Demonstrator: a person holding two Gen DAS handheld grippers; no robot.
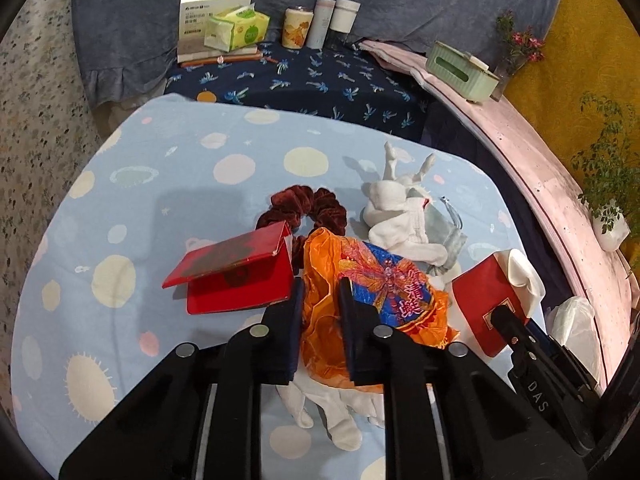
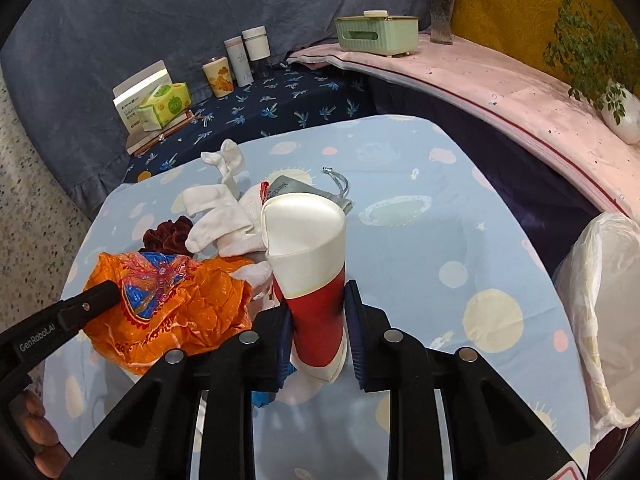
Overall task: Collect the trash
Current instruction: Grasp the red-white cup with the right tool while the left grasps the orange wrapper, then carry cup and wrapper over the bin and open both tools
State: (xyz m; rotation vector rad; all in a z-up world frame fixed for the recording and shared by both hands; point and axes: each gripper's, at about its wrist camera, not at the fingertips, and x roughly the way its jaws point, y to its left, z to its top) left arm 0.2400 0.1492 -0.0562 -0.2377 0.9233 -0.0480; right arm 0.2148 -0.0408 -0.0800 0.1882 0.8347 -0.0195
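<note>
Black jaws of the left hand-held gripper point(image 1: 318, 308) pinch the orange wrapper point(image 1: 360, 300) on the desk point(image 1: 140, 200) – nearly closed on crinkled plastic. On the other side, the right hand-held gripper point(image 2: 317, 312) clamps a red-and-white carton point(image 2: 310, 264) upright. Lift both straight up, keeping the squeeze firm so the wrapper cannot slip, then carry them to the lined bin point(image 2: 604, 304) at the desk's right edge – clear of the white socks point(image 2: 220, 224).
</note>
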